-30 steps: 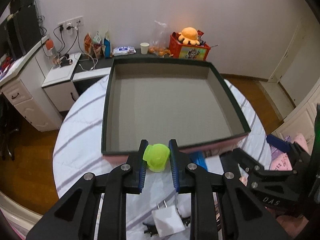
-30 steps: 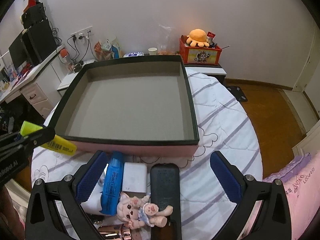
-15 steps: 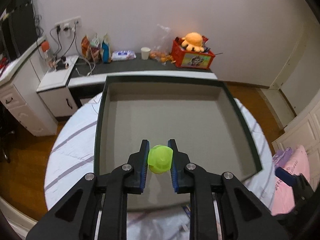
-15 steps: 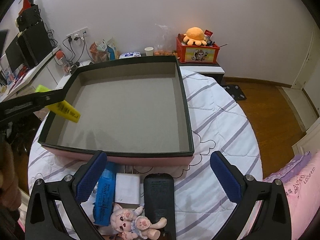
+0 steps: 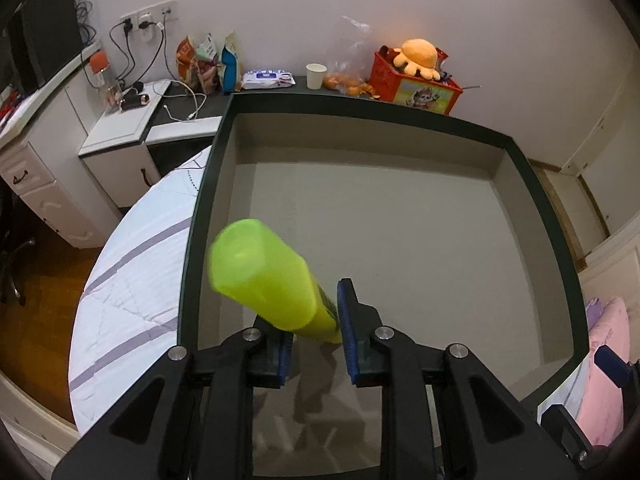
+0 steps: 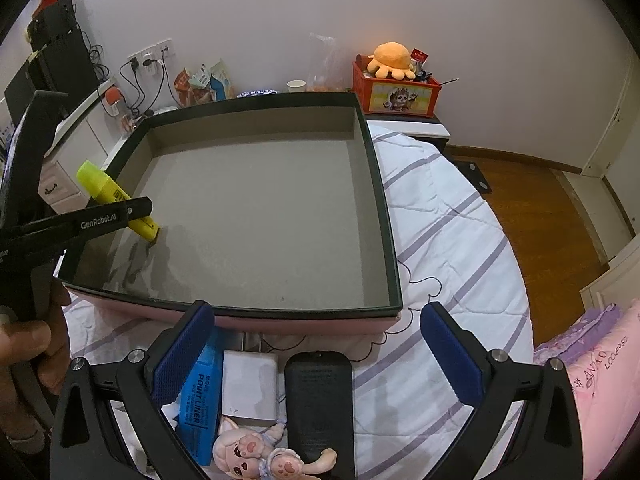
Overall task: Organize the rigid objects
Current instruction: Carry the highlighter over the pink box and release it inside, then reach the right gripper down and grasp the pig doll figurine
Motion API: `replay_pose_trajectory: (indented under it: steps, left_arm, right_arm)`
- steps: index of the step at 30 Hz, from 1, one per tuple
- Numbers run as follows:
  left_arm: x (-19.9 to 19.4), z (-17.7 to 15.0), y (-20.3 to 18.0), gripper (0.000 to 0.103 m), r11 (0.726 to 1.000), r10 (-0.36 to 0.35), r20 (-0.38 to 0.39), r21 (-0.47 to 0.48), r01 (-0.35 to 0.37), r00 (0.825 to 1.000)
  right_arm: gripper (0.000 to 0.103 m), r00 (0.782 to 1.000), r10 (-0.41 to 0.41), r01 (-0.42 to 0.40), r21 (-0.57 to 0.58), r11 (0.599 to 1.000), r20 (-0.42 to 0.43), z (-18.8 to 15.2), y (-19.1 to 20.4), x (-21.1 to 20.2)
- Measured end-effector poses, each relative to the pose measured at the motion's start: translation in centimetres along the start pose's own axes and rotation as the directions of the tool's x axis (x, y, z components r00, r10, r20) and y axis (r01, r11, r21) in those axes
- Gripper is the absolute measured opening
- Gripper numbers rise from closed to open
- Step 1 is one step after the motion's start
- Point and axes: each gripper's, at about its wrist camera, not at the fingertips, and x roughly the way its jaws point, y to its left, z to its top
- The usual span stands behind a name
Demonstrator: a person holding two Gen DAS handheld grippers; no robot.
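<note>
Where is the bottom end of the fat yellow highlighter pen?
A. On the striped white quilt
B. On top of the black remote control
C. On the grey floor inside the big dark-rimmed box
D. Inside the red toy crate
C: the fat yellow highlighter pen leans tilted with its lower end on the grey floor of the big dark-rimmed box, near the left wall.

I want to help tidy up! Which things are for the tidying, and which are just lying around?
For the tidying:
yellow highlighter
big box
blue marker
white charger
black remote
doll

Just lying around:
orange octopus plush
paper cup
snack bags
</note>
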Motion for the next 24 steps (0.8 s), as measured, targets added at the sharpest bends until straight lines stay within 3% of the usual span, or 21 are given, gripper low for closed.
replay_pose_trajectory:
  steps: [4,6,8,9,10,12,24]
  left_arm:
    - [0.0,0.0,-1.2,0.055,0.999,-0.026,-0.013,0.048,0.027,1.0]
    - [-0.2,-0.1,-1.7,0.063,0.998,-0.028,-0.012,0.053,0.028,1.0]
    - [-0.5,-0.1,-2.0,0.08,0.998,-0.02,0.0,0.055,0.02,1.0]
    - [-0.9,-0.1,-2.0,0.094,0.999,-0.012,0.018,0.053,0.011,1.0]
    - [-1.5,-0.2,-1.9,0.099,0.999,-0.003,0.047,0.05,0.001,0.999]
    - [-2.5,-0.3,-1.8,0.099,0.999,0.008,0.079,0.05,-0.012,0.997]
    - [-5.3,-2.0,-0.8,0.099,0.999,0.044,0.09,0.028,-0.046,0.995]
  right_arm:
    - [0.103,1.0,-0.003,0.003,0.002,1.0,-0.001,-0.2,0.1,0.0]
    - [0.103,1.0,-0.005,0.005,0.003,1.0,0.001,-0.3,0.1,-0.2]
    - [0.103,1.0,-0.006,0.005,0.007,1.0,0.003,-0.4,0.0,-0.4]
    - [0.103,1.0,-0.007,0.007,0.009,1.0,0.005,-0.5,-0.1,-0.5]
    - [0.103,1.0,-0.008,0.008,0.013,1.0,0.007,-0.6,-0.3,-0.6]
    - [0.103,1.0,-0.008,0.008,0.02,1.0,0.01,-0.7,-0.6,-0.8]
    - [0.103,0.999,0.005,-0.005,0.015,1.0,0.035,-1.6,-0.5,-2.4]
